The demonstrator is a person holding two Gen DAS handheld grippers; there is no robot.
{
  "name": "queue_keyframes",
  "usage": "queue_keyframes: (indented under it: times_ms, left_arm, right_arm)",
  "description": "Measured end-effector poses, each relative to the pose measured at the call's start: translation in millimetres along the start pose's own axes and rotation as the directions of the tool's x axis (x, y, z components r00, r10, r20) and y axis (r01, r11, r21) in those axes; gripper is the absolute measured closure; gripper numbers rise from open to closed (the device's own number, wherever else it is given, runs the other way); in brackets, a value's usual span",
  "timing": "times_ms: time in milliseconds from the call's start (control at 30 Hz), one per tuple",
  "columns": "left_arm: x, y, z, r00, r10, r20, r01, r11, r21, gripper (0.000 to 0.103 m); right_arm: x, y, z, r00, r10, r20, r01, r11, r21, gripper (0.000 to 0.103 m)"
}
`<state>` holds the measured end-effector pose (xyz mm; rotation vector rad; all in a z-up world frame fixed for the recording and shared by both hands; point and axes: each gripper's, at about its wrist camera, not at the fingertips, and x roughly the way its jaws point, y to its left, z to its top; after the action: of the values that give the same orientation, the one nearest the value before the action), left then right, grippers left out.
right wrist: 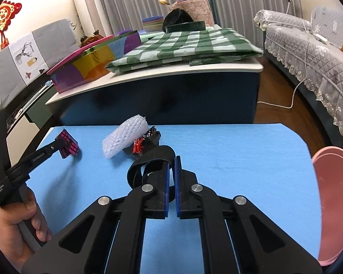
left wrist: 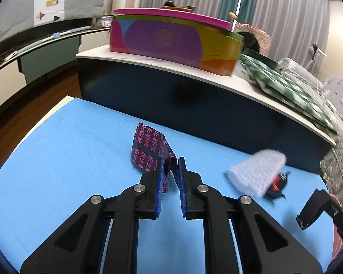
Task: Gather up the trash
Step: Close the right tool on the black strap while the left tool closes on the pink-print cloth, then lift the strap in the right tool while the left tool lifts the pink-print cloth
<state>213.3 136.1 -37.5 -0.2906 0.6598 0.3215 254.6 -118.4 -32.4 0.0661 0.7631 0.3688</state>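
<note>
1. Left hand-held gripper [left wrist: 171, 171]: jaws nearly closed on a black wrapper with pink printed characters [left wrist: 148, 148]. Wrapper pinched by one edge, rest of it hanging free above the blue tabletop [left wrist: 68, 148]; same grip confirmed from the right wrist view [right wrist: 68, 145].
2. Right hand-held gripper [right wrist: 170, 171]: jaws drawn close together on a curled black strip [right wrist: 148, 162], the loop bulging out to the left of the fingers. Hold looks thin — only an edge caught.
3. Uncollected trash on the tabletop: roll of bubble wrap [right wrist: 125, 137] and, touching its far side, a crumpled red-and-black wrapper [right wrist: 146, 142]. Both lie between the two grippers.
4. Pink bin [right wrist: 331, 205] at the right edge of the tabletop — judged to be the drop target.
5. Step in hand, judged: carry both held pieces to the bin. Keep pressure constant during transport; carry the left piece above the bubble wrap to avoid sweeping it off; release only once over the bin mouth.
6. Hard to make out: bin cropped by the lens edge, interior not visible. Bubble wrap motion-blurred in the left wrist view. Depth of the strip inside the right jaws unclear — cannot tell how secure.
</note>
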Motion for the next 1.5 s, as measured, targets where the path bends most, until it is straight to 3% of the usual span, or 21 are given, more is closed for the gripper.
queue_keyframes:
  times_ms: [333,400,600,833,1000,1100,1167,1233,1333,1500]
  left_arm:
    - [-41,-34,-19,0.997,-0.08,0.022,0.077,0.99,0.117,0.091]
    - [-51,-41,-22,0.995,-0.094,0.029,0.089,0.986,0.14,0.099]
    - [-75,-60,-33,0.992,-0.123,0.033,0.114,0.975,0.188,0.101]
    - [-77,-57,-48,0.987,-0.16,-0.013,0.16,0.977,0.144,0.103]
    - [-76,-49,-54,0.99,-0.14,-0.027,0.142,0.98,0.136,0.102]
    - [-70,-42,-59,0.986,-0.154,-0.062,0.159,0.982,0.099,0.089]
    - [-68,-41,-63,0.987,-0.147,-0.07,0.153,0.984,0.092,0.051]
    - [-67,-44,-66,0.985,-0.155,-0.078,0.162,0.982,0.093,0.039]
    - [-58,-53,-73,0.981,-0.145,-0.129,0.16,0.98,0.121,0.03]
    - [-46,-57,-84,0.979,-0.115,-0.169,0.136,0.983,0.124,0.028]
  right_arm:
    - [-59,-11,-6,0.998,-0.028,0.059,0.028,0.999,-0.016,0.099]
    - [-69,-14,-7,0.997,-0.03,0.071,0.031,0.999,-0.015,0.099]
    - [-97,-21,-12,0.994,-0.034,0.103,0.037,0.999,-0.025,0.099]
    - [-119,-34,-15,0.991,-0.045,0.127,0.047,0.999,-0.011,0.099]
    - [-127,-36,-13,0.989,-0.045,0.141,0.046,0.999,-0.004,0.099]
    - [-128,-35,-14,0.989,-0.042,0.141,0.044,0.999,-0.009,0.099]
    - [-127,-35,-14,0.989,-0.042,0.14,0.043,0.999,-0.011,0.099]
    - [-127,-35,-15,0.989,-0.042,0.139,0.044,0.999,-0.011,0.099]
    - [-127,-35,-15,0.99,-0.043,0.137,0.045,0.999,-0.009,0.099]
    - [-127,-36,-17,0.99,-0.047,0.133,0.05,0.999,-0.015,0.099]
